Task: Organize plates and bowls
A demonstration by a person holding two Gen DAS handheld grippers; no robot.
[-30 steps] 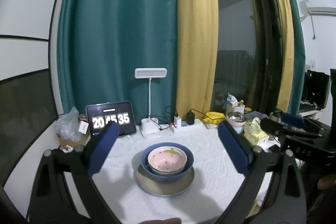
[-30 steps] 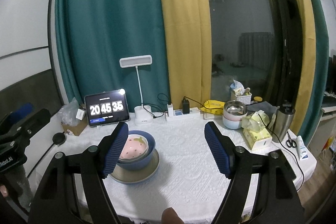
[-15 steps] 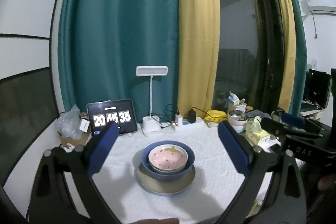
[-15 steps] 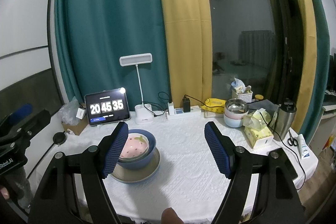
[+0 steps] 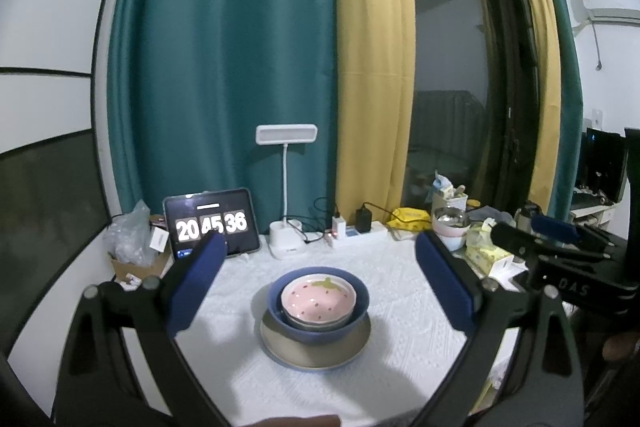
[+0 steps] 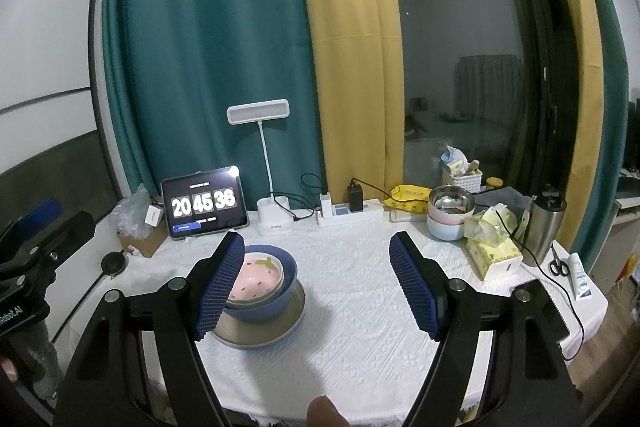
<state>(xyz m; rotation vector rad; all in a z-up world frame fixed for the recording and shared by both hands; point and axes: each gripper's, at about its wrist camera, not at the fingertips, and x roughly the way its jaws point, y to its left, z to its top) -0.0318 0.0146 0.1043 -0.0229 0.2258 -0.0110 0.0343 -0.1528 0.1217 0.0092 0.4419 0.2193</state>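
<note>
**Crockery stacked on table, both tongs released**

Blue-padded fingers of the left gripper [image 5: 316, 281] frame the near field of the left wrist view, jaws spread wide, nothing between the pads. The right gripper [image 6: 316, 283] is likewise released, its ribbed blue pads well apart and empty above the tablecloth [image 6: 360, 327]. A fingertip [image 6: 322, 409] shows at the bottom edge of the right wrist view.

Just beyond the pads, the stack sits on the white textured cloth. A beige plate [image 5: 316, 351] lies flat at the bottom. A blue bowl [image 5: 318, 311] rests upright on it, and a pink strawberry-patterned bowl [image 5: 318, 297] nests inside the blue one. Rim of a further pale dish shows under the pink bowl; cannot tell what it is. In the left wrist view the stack lies centred between the fingers; in the right wrist view it lies partly behind the left-hand finger. No pad touches the stack.

Further back: a tablet clock [image 6: 204, 205] stands tilted at the left, a white desk lamp [image 6: 272, 219] beside it, then a power strip [image 6: 352, 213] with plugs. At the far right are a steel bowl [image 6: 451, 201] on pastel bowls, a tissue box [image 6: 494, 253], and a steel tumbler [image 6: 544, 227]. Teal and yellow curtains [image 6: 256, 27] hang behind, with a dark window [image 6: 460, 67] to the right.
</note>
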